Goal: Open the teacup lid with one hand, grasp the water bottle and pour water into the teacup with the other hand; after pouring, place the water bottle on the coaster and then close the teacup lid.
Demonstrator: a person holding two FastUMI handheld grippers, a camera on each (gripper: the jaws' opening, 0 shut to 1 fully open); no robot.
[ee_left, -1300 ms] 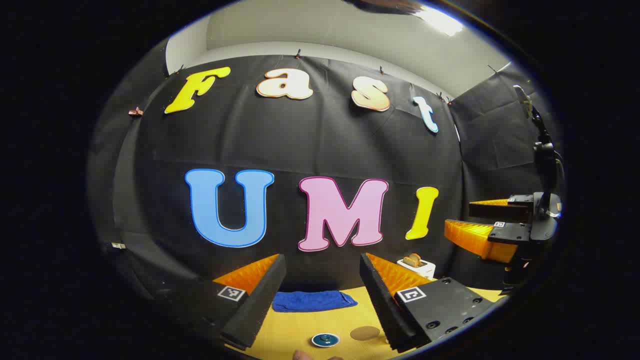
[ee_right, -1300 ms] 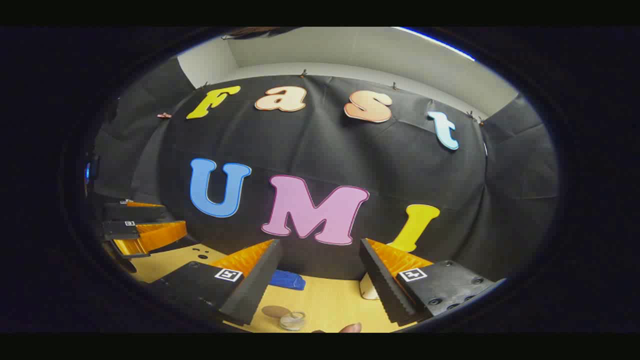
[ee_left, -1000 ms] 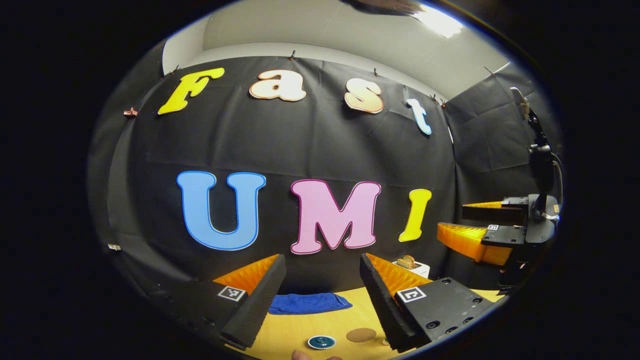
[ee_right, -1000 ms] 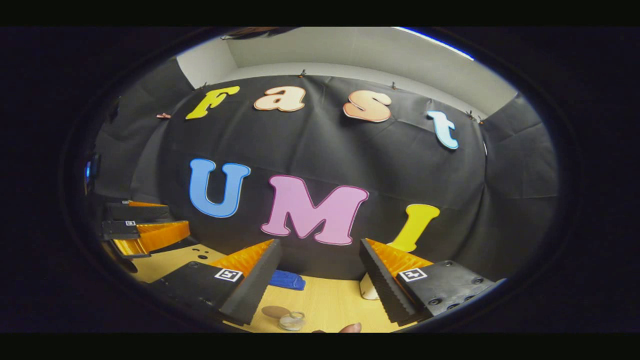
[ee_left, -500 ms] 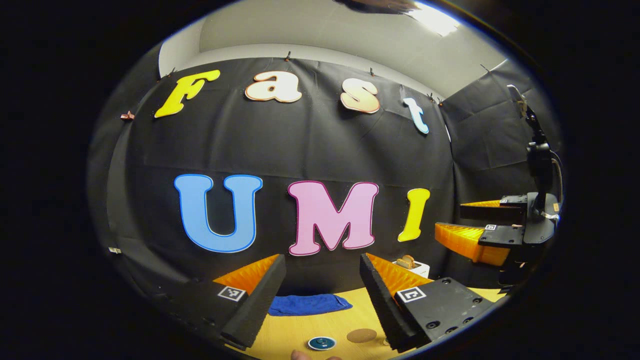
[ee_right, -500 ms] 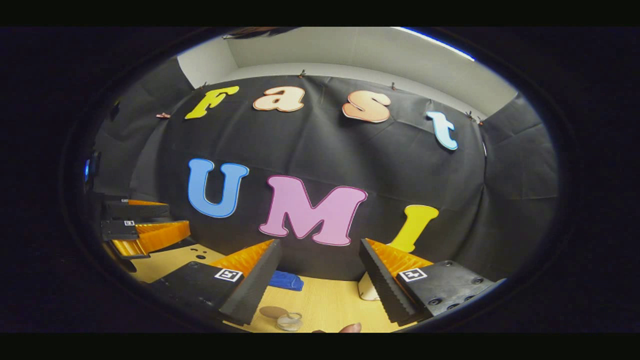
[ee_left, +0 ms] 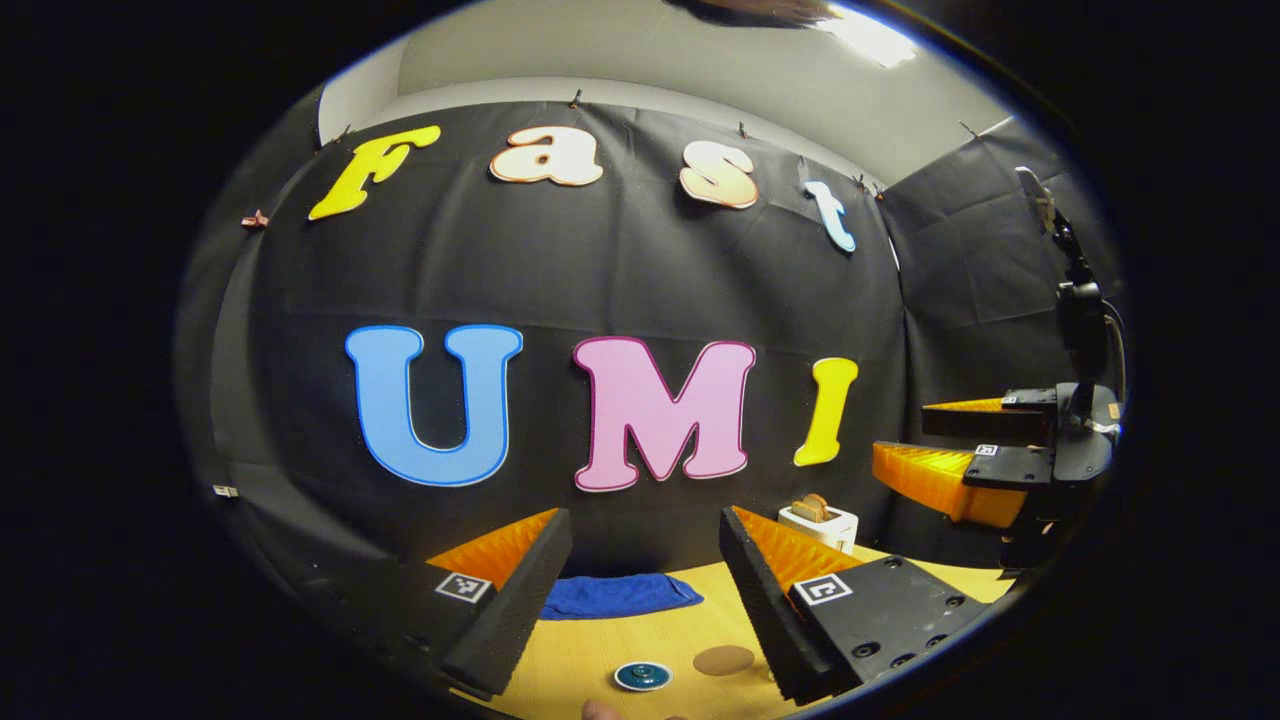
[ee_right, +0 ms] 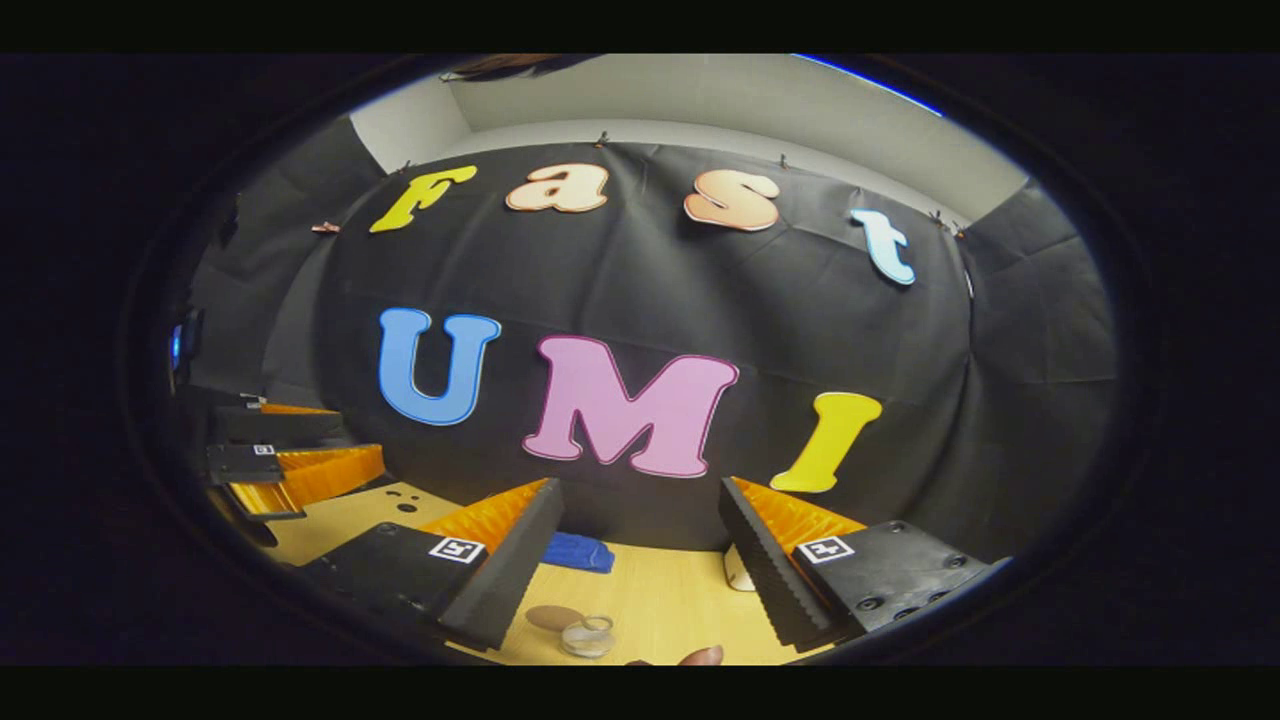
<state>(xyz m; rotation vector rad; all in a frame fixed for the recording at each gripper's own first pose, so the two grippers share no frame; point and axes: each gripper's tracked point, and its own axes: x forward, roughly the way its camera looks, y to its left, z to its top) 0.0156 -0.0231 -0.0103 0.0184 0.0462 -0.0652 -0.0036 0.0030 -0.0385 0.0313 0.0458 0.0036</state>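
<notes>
On the pale wooden counter the lidded teacup sits below both raised tools, left and right, jaws apart and empty; lower the left straight over the lid knob before closing.

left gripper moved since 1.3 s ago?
Yes. In the left gripper view the toaster and blue cloth sit higher above the left gripper fingers than before, with more table showing, so it has tipped slightly downward.
</notes>
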